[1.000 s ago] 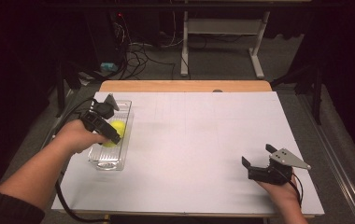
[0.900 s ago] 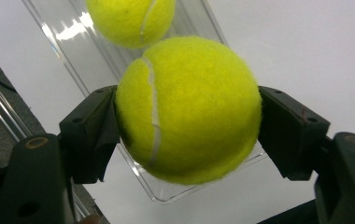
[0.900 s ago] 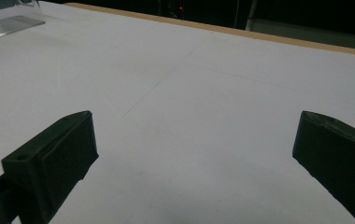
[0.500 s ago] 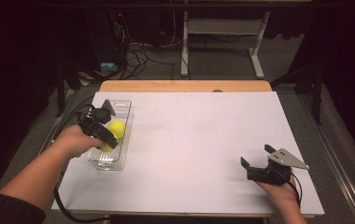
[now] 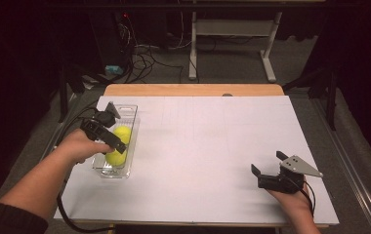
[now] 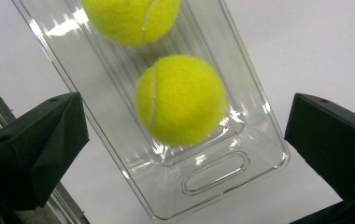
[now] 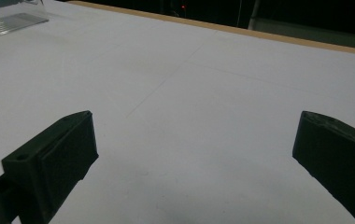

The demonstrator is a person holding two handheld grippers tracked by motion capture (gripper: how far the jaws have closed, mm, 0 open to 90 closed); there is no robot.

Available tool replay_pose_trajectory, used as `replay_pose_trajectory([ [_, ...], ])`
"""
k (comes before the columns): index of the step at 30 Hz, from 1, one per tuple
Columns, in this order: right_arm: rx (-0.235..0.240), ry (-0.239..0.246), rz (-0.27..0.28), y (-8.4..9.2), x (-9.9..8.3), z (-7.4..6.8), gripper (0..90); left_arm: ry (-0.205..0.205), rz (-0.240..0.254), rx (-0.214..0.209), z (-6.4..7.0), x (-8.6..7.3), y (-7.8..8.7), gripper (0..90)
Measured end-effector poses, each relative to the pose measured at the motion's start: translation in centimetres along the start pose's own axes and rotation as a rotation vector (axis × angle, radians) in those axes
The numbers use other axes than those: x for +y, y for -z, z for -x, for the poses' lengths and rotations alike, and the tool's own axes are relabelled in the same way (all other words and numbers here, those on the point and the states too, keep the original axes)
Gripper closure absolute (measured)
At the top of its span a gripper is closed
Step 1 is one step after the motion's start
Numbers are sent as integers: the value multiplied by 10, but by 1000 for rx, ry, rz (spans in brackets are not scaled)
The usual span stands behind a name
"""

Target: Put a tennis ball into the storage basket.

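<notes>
A clear plastic tray [image 5: 133,109] lies lengthwise at the table's left and holds two yellow tennis balls, one farther [image 5: 123,133] and one nearer [image 5: 116,157]. My left gripper [image 5: 111,131] hovers over the tray, open and holding nothing. In the left gripper view its jaws stand wide on either side of the nearer ball [image 6: 180,98], with the other ball [image 6: 131,18] beyond and the tray's handle slot [image 6: 217,171] below. My right gripper [image 5: 268,164] rests low at the table's near right, open and empty [image 7: 196,126], facing across the table toward the tray [image 7: 17,21].
White sheet [image 5: 208,146] covers the table, with a wooden strip [image 5: 193,89] along the far edge. Beyond it are a desk frame [image 5: 232,29] and cables [image 5: 144,58] on the floor. The left gripper's cable [image 5: 64,214] hangs over the near left edge.
The left gripper has shifted slightly toward the near end of the tray, still open. The right gripper has edged a little to the left.
</notes>
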State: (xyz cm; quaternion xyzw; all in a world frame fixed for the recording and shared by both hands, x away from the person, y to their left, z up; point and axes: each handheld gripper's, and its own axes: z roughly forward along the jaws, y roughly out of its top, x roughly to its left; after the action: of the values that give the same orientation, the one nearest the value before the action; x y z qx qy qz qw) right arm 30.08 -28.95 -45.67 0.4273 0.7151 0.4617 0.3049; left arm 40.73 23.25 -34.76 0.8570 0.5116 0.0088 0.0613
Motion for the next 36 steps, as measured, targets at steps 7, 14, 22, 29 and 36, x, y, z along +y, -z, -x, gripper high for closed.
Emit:
replay_pose_trajectory([
  [7, 0, 1, 0, 0, 0, 0, 0, -28, 19, -17, 15, 7, 0, 5],
  [14, 1, 1, -1, 0, 0, 0, 0, -75, 28, -25, 41, 22, -2, 6],
  [22, 3, 3, 3, 1, 1, -1, 0, -151, 36, -58, 80, 41, -8, 6],
  [29, 7, 4, 4, 0, 0, -1, 0, -210, 50, -72, 110, 53, -11, 6],
  [36, 10, 1, 4, 1, 0, -1, 0, -240, 98, -91, 126, 57, -15, 6],
])
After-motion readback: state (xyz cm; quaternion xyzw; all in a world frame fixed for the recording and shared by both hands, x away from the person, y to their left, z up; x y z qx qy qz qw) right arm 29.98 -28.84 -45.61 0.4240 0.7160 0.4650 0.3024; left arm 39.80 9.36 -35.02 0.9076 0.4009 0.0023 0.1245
